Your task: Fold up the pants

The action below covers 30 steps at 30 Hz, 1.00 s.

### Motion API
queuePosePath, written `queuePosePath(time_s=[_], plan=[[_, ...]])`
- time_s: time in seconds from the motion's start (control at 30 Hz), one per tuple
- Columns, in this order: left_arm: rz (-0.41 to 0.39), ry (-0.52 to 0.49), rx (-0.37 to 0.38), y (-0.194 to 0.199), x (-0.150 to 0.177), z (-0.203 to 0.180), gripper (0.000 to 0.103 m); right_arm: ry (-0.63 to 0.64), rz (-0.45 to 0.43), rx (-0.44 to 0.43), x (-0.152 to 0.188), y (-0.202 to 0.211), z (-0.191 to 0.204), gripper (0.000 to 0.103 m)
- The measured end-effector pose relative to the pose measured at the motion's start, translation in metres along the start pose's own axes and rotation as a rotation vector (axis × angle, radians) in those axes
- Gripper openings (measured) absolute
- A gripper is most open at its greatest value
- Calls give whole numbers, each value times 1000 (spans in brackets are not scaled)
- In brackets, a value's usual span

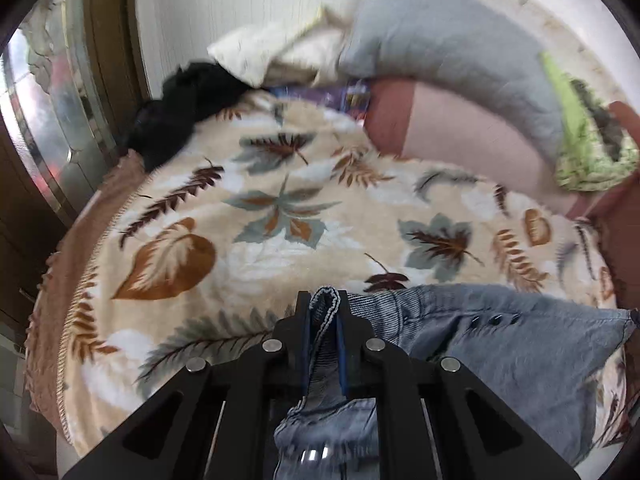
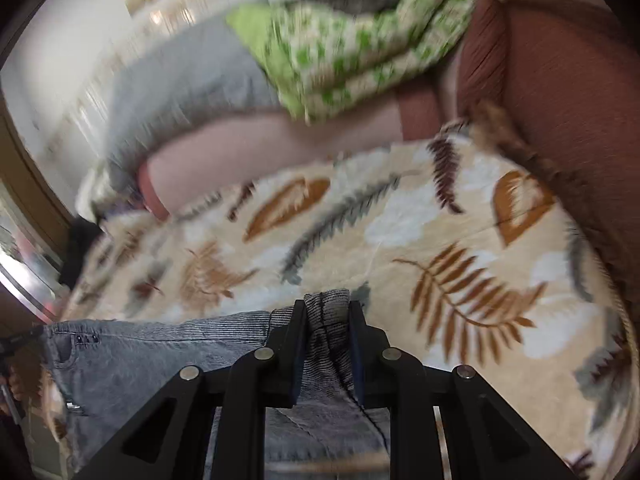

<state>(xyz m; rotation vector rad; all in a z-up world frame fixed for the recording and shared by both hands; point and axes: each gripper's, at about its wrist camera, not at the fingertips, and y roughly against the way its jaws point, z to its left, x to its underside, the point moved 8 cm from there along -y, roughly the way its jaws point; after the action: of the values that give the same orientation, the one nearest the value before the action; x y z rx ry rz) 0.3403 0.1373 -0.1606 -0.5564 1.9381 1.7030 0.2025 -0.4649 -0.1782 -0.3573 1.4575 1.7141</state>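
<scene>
Blue denim pants [image 1: 520, 352] hang over the near edge of a bed with a leaf-patterned blanket [image 1: 280, 208]. My left gripper [image 1: 325, 300] is shut on a bunched fold of the pants' waistband, which pokes up between the fingers. In the right wrist view the same pants [image 2: 140, 360] stretch off to the left, and my right gripper [image 2: 327, 304] is shut on another bunch of the ribbed waistband. The fabric spans between the two grippers above the leaf-patterned blanket [image 2: 400, 240]. Both views are motion-blurred.
At the head of the bed lie a grey pillow [image 1: 440, 36], a pink pillow [image 1: 460, 136], a green patterned pillow [image 2: 352, 44] and cream cushions [image 1: 260, 52]. A black garment [image 1: 176, 108] sits at the far left corner. A reflective wardrobe door [image 1: 48, 100] lines the left side.
</scene>
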Motion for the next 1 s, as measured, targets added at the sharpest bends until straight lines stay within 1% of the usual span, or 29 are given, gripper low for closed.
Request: queuePosePath(time_s=[0.07, 0.13, 0.2, 0.23, 0.3, 0.37, 0.43, 0.47, 0.53, 0.57, 0.6, 0.63, 0.67, 0.7, 0.77, 0.8, 0.83, 0.87, 0.9, 0.93, 0.97, 1.0], plan=[[-19, 14, 16, 23, 18, 6, 11, -20, -28, -20, 7, 28, -5, 20], [-24, 31, 31, 43, 43, 15, 11, -44, -31, -42, 21, 50, -11, 20], [-14, 44, 40, 58, 76, 24, 11, -67, -19, -68, 47, 70, -18, 20], [-4, 54, 39, 65, 98, 31, 11, -71, -15, -75, 56, 77, -21, 20], [27, 62, 22, 69, 133, 40, 11, -77, 7, -87, 89, 93, -27, 20], [54, 69, 0, 70, 165, 48, 11, -83, 39, -88, 118, 100, -33, 20], [97, 83, -3, 63, 199, 53, 11, -77, 98, -80, 158, 106, -41, 20], [114, 89, -3, 59, 211, 55, 11, -72, 122, -73, 171, 105, -45, 21], [159, 107, -30, 48, 233, 60, 12, -68, 205, -56, 206, 101, -57, 26], [176, 118, -40, 45, 242, 62, 12, -59, 258, -29, 223, 97, -64, 27], [178, 125, -42, 46, 246, 63, 12, -56, 302, -10, 234, 94, -70, 34], [170, 124, -47, 51, 248, 63, 15, -62, 327, -12, 242, 95, -74, 39], [150, 107, -66, 59, 246, 61, 16, -70, 334, -19, 244, 100, -78, 40], [128, 87, -86, 67, 242, 59, 16, -72, 318, -25, 240, 106, -80, 41], [65, 47, -121, 88, 229, 50, 17, -65, 250, -27, 221, 118, -82, 47], [30, 29, -137, 99, 222, 46, 18, -68, 207, -21, 207, 123, -84, 57], [-11, 1, -157, 110, 214, 40, 20, -78, 169, -14, 195, 124, -85, 61], [-49, -31, -182, 121, 207, 33, 23, -89, 140, -7, 185, 124, -86, 61], [-76, -52, -191, 129, 202, 27, 26, -98, 124, -8, 176, 119, -86, 61], [-101, -71, -179, 136, 197, 18, 36, -97, 125, -17, 170, 111, -84, 61], [-121, -84, -149, 140, 191, 6, 46, -91, 131, -15, 166, 101, -79, 61], [-133, -90, -119, 142, 189, -6, 51, -84, 139, -7, 166, 92, -73, 61]])
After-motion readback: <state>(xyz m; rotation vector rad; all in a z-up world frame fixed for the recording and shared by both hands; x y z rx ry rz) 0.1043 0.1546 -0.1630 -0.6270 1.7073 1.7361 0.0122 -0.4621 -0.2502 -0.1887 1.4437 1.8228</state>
